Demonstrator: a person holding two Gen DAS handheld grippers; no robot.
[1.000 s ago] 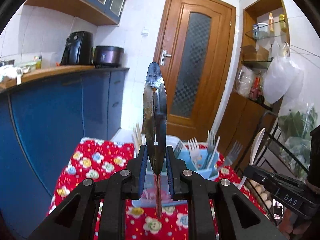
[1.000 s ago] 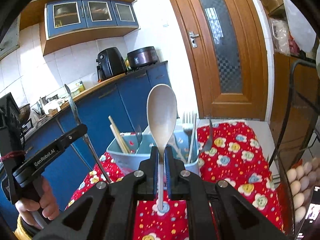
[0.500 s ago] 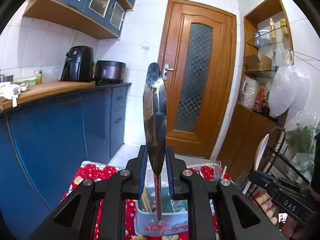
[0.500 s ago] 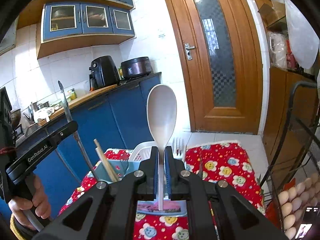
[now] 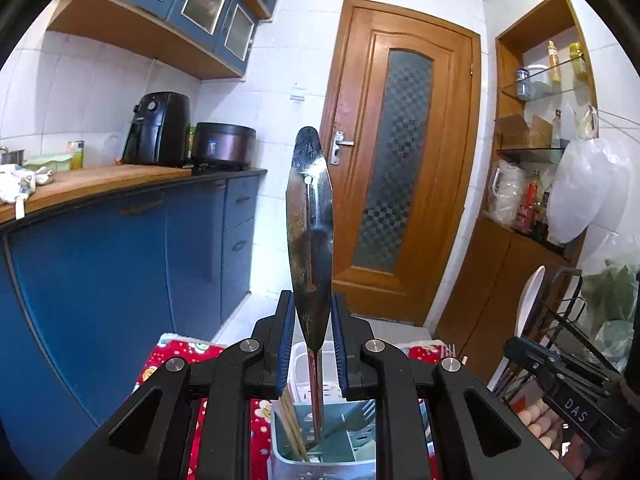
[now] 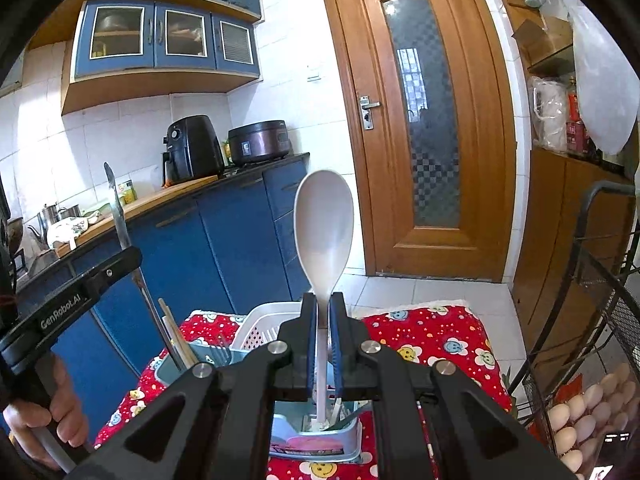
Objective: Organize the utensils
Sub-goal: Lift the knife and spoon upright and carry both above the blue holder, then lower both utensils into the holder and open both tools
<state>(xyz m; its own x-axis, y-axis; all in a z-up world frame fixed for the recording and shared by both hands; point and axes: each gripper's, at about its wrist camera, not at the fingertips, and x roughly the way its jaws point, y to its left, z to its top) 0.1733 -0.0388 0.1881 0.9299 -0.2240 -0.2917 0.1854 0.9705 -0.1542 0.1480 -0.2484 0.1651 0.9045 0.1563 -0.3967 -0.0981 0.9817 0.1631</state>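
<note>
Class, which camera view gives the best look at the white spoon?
The right wrist view: the white spoon stands centred, bowl up, its handle clamped in the right hand-held gripper. The left wrist view shows only a thin edge-on sliver at the right margin.

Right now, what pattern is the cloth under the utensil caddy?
Red cloth with cartoon flowers and small dots; clearest in the right wrist view.

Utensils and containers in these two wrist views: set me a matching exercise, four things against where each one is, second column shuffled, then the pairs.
Things:
1. knife
2. white spoon
3. chopsticks
4. eggs

Places:
A. in the wire rack at the right edge
B. clamped upright in the left gripper
C. standing in the blue utensil holder
D. clamped upright in the right gripper

Pairs: 1-B, 2-D, 3-C, 4-A
</note>
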